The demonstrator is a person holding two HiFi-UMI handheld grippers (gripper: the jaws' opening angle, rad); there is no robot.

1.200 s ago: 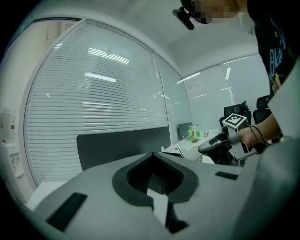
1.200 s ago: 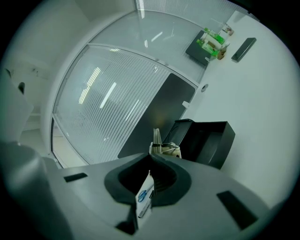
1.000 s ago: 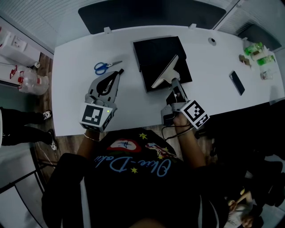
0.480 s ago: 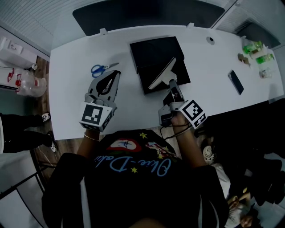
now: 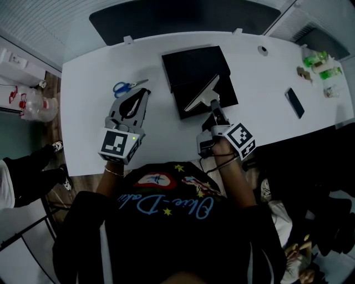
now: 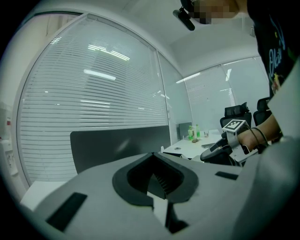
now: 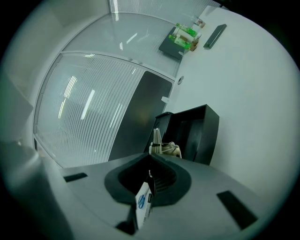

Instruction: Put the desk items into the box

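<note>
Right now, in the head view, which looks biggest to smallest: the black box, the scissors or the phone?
1. black box: clearly the largest.
2. scissors and phone: they look about the same length, so I can't rank one over the other.

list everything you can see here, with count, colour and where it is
desk: one, white, under everything
box: one, black, open, middle of desk
flat item: one, pale, tilted over the box
scissors: one pair, blue handles, left of the box
phone: one, dark, right side of desk
bottles: two, green, far right corner
panel: one, dark, behind the desk
left tongs: grey, shut, empty, beside the scissors
right tongs: grey, shut on the flat item's near end
</note>
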